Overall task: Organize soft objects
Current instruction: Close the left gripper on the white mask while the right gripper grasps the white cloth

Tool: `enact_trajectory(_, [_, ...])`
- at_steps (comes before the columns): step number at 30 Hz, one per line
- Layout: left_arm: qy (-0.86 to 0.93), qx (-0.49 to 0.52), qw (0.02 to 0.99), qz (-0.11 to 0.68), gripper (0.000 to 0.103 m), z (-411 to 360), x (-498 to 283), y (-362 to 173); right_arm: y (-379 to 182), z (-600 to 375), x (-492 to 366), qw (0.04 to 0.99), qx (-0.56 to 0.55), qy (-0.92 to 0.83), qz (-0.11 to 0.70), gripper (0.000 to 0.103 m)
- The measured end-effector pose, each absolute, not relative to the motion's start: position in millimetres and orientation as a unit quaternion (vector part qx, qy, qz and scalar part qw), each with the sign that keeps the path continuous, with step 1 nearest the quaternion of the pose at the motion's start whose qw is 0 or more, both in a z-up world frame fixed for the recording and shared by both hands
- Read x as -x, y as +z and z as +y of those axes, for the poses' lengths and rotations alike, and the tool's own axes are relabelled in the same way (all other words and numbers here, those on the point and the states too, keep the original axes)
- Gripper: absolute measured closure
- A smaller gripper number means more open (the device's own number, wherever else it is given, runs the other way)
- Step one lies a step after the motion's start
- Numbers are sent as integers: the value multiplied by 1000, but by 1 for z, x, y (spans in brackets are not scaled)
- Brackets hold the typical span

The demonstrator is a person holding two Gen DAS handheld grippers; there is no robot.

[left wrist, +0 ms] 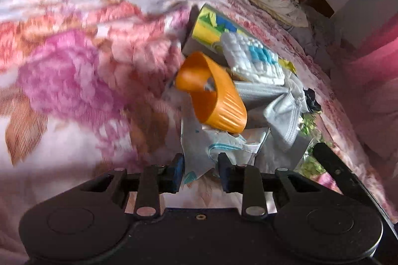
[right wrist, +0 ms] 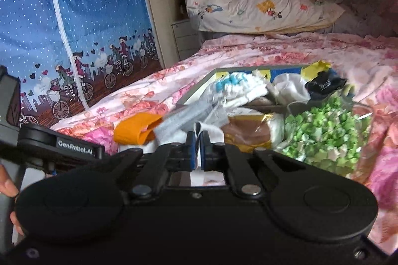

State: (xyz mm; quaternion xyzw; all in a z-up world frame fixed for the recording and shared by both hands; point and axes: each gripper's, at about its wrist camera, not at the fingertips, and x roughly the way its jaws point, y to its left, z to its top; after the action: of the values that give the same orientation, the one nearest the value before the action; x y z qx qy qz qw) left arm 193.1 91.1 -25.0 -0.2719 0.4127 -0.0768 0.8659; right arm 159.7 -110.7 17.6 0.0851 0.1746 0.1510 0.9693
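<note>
On the floral bed point(right wrist: 286, 53), a shallow box point(right wrist: 199, 88) holds a heap of soft cloths point(right wrist: 238, 88). The right gripper point(right wrist: 198, 153) pinches white cloth point(right wrist: 209, 133); the left gripper point(left wrist: 201, 171) straddles printed fabric point(left wrist: 199, 153), fingers parted.

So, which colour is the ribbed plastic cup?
Orange; the ribbed cup shows best in the left wrist view.

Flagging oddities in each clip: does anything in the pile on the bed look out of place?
Yes. An orange plastic cup lies tipped on its side among the cloths, a hard thing in a pile of soft ones. The pile itself is a loose heap on the floral bedcover.
</note>
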Motion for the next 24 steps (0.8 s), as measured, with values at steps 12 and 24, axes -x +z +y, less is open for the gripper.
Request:
enact_trajectory(12, [-67, 282, 861, 418, 72, 93, -188, -26, 14, -122, -151, 962, -90, 140, 217, 96])
enact_trajectory(24, [-54, 294, 859, 416, 72, 100, -188, -24, -14, -93, -173, 940, -69, 151, 297, 64])
